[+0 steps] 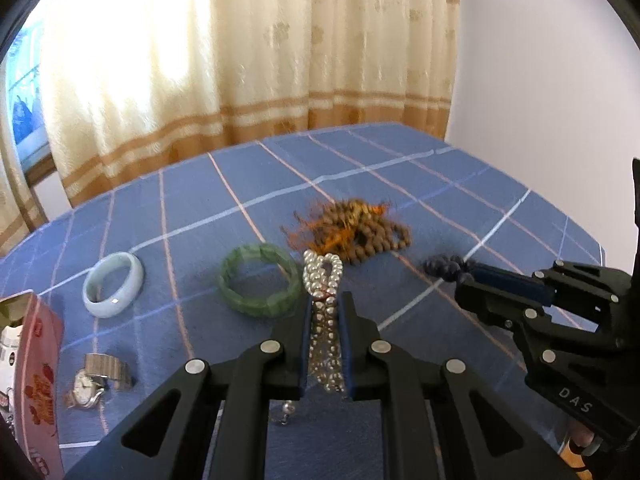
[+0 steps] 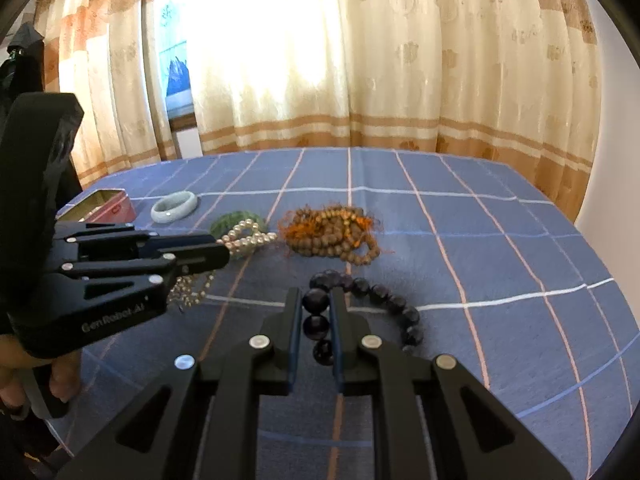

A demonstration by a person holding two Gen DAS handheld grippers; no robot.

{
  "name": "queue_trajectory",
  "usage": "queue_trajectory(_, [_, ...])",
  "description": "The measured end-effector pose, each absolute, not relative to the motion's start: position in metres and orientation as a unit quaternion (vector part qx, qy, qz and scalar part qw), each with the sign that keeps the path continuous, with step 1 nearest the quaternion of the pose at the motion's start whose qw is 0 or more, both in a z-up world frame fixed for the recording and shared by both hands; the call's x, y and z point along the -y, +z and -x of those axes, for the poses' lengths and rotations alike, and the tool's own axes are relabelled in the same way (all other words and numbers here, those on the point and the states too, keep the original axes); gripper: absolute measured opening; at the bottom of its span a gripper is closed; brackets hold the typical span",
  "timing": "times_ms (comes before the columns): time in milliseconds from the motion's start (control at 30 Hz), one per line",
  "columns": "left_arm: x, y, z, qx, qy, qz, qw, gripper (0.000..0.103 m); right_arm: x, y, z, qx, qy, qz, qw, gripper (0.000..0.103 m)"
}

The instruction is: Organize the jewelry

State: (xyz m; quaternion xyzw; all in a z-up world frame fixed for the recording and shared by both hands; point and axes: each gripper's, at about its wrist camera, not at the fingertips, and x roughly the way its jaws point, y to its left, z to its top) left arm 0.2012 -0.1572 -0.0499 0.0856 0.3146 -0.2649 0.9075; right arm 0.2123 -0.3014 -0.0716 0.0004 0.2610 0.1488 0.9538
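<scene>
Your left gripper [image 1: 325,308] is closed around the pearl necklace [image 1: 323,280]; your right gripper [image 2: 316,312] pinches the dark bead bracelet [image 2: 384,300] above the blue checked cloth [image 2: 500,240].

Blue checked cloth [image 1: 400,168] with white and pink grid lines, spread over the bench. Cream curtain [image 1: 248,60] with tan bands along the lower hem, hanging behind the far edge, brightly backlit. Sliver of window [image 1: 24,92] at the left curtain edge. Plain white wall [image 1: 540,60] to the right. Dark garment [image 2: 24,56], hanging at far left in the right wrist view.
</scene>
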Motion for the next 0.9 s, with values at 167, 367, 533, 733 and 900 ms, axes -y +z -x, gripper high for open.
queue_trajectory(167, [0.151,-0.043,-0.195,-0.286,-0.253,-0.077,0.921,0.012,0.301,-0.069,-0.207,-0.241,0.149,0.003,0.959,0.015])
queue_trajectory(367, [0.142,-0.038,-0.189,-0.267,-0.239,-0.066,0.931,0.012,0.302,-0.066,-0.203,-0.221,0.145,0.003,0.964,0.015])
queue_trajectory(533, [0.14,-0.037,-0.188,-0.261,-0.236,-0.063,0.934,0.0,0.303,-0.066,-0.206,-0.225,0.149,0.002,0.963,0.015])
queue_trajectory(733, [0.141,-0.039,-0.189,-0.264,-0.245,-0.057,0.931,0.0,0.299,-0.062,-0.207,-0.228,0.156,0.002,0.961,0.015])
queue_trajectory(900, [0.151,-0.047,-0.197,-0.297,-0.263,-0.074,0.915,0.0,0.298,-0.062,-0.207,-0.228,0.156,0.005,0.961,0.015])
